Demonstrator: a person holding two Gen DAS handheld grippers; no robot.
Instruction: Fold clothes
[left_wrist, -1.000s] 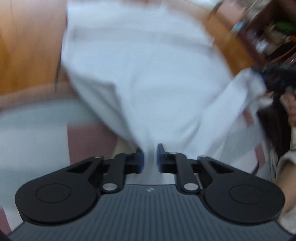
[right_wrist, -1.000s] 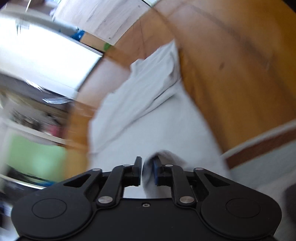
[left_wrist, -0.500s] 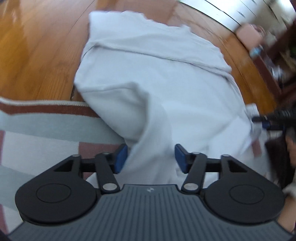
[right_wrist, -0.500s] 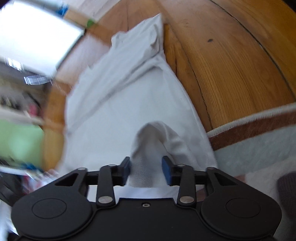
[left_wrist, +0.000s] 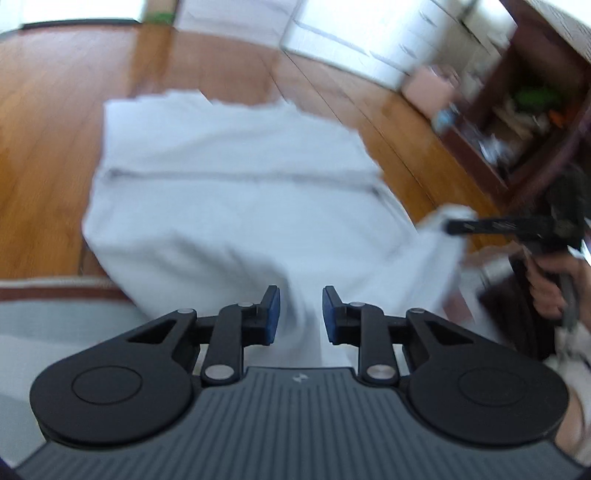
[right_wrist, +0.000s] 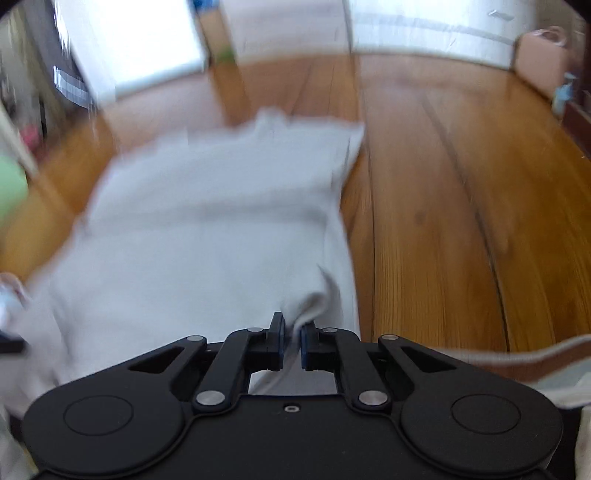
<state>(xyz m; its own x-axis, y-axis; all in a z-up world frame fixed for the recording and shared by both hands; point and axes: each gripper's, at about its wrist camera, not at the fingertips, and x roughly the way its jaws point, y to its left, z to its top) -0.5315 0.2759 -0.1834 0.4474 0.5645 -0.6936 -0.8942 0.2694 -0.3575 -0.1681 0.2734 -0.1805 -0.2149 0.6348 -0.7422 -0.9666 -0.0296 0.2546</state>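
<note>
A white garment (left_wrist: 236, 206) lies spread on the wooden floor, its near edge over a rug; it also shows in the right wrist view (right_wrist: 207, 229). My left gripper (left_wrist: 300, 314) is partly open, with cloth lying between the pads but not pinched. My right gripper (right_wrist: 291, 341) is shut on a bunched fold of the white garment near its right edge. The right gripper also shows in the left wrist view (left_wrist: 450, 226), at the cloth's right corner. Both views are motion-blurred.
A striped rug (left_wrist: 51, 295) with a brown band lies under the near edge; it also shows in the right wrist view (right_wrist: 535, 354). A dark shelf unit (left_wrist: 524, 122) stands at the right. A pink box (right_wrist: 543, 66) sits by the white wall units.
The right gripper opened half a second ago and has closed again on a fold. The left gripper let go and its fingers are narrower than half a second ago. Both views tilted up.
</note>
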